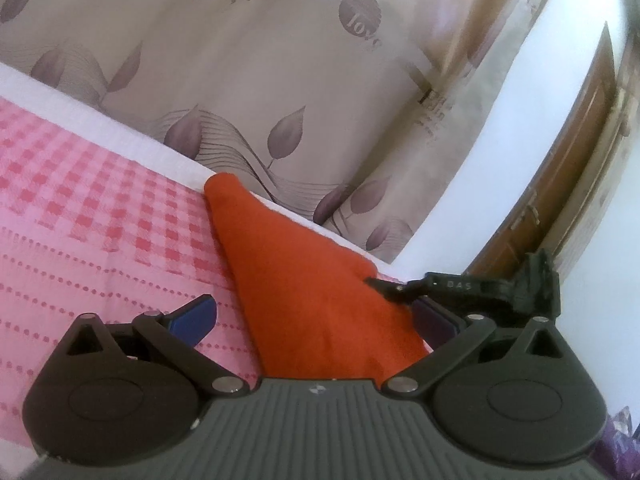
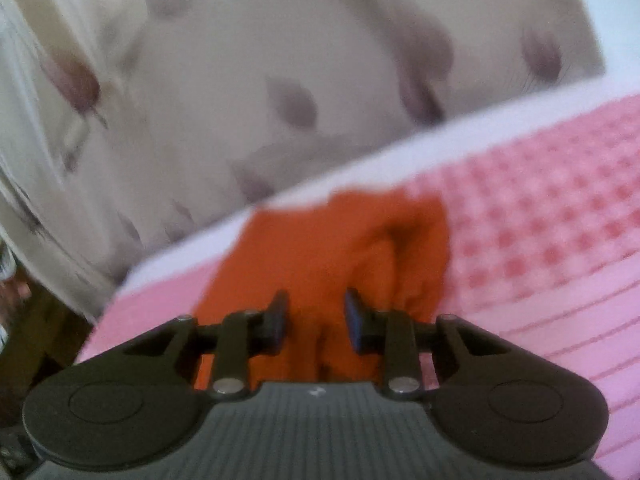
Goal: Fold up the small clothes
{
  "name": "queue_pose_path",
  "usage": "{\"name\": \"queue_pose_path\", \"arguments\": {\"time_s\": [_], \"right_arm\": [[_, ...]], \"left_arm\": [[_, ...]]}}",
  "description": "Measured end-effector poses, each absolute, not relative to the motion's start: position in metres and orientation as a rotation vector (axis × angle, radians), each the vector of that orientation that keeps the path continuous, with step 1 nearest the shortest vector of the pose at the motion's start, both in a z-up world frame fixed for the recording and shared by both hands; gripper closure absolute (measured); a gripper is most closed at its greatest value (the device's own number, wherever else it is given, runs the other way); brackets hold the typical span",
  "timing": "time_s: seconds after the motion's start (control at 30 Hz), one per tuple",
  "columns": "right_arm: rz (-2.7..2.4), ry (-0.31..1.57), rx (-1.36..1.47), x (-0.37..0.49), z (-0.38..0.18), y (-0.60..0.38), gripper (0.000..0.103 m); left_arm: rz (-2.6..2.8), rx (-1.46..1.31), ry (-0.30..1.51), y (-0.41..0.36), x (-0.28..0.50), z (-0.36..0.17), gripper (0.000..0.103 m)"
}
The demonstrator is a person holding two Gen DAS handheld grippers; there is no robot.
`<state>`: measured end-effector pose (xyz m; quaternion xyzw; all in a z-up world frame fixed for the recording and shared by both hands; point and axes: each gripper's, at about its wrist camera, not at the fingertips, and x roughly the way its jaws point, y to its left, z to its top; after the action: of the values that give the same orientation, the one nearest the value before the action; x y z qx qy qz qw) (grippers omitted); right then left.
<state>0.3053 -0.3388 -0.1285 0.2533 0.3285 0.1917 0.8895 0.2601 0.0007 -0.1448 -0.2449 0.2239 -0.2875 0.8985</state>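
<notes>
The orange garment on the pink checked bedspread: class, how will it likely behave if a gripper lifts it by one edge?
The orange garment is probably floppy: it lies flat in soft folds and bunches into creases in the right wrist view. It looks thin, so likely light. On the textured bedspread it would probably drag and wrinkle rather than slide.
</notes>
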Motion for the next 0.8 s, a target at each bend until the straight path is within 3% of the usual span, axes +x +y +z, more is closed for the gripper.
{"name": "queue_pose_path", "arguments": {"time_s": [0.03,0.1,0.23,0.43,0.5,0.53,0.57,0.7,0.73,0.77,0.8], "right_arm": [[0.408,0.676,0.532,0.305,-0.128,-0.336,0.075],[0.436,0.648,0.579,0.303,-0.127,-0.339,0.090],[0.321,0.637,0.571,0.295,-0.137,-0.357,0.099],[0.349,0.572,0.716,0.284,-0.134,-0.393,0.095],[0.336,0.549,0.732,0.291,-0.125,-0.397,0.074],[0.321,0.552,0.732,0.297,-0.123,-0.397,0.034],[0.314,0.553,0.724,0.304,-0.122,-0.394,0.001],[0.346,0.600,0.607,0.342,-0.117,-0.364,0.000],[0.350,0.629,0.572,0.351,-0.119,-0.355,0.011],[0.335,0.685,0.539,0.363,-0.123,-0.346,0.060],[0.313,0.730,0.510,0.370,-0.128,-0.340,0.082]], "left_arm": [[-0.595,-0.511,0.466,0.001,0.261,-0.145,0.001],[-0.591,-0.519,0.469,0.002,0.261,-0.146,0.001],[-0.591,-0.518,0.469,0.002,0.261,-0.145,0.001],[-0.617,-0.487,0.455,-0.004,0.258,-0.143,0.001],[-0.619,-0.475,0.450,-0.006,0.257,-0.143,0.001],[-0.620,-0.473,0.449,-0.006,0.257,-0.142,0.001],[-0.619,-0.473,0.450,-0.007,0.257,-0.142,0.001],[-0.611,-0.489,0.462,-0.005,0.260,-0.144,0.001],[-0.608,-0.493,0.465,-0.005,0.260,-0.145,0.001],[-0.606,-0.496,0.468,-0.004,0.261,-0.145,0.001],[-0.603,-0.498,0.469,-0.004,0.262,-0.145,0.001]]}}
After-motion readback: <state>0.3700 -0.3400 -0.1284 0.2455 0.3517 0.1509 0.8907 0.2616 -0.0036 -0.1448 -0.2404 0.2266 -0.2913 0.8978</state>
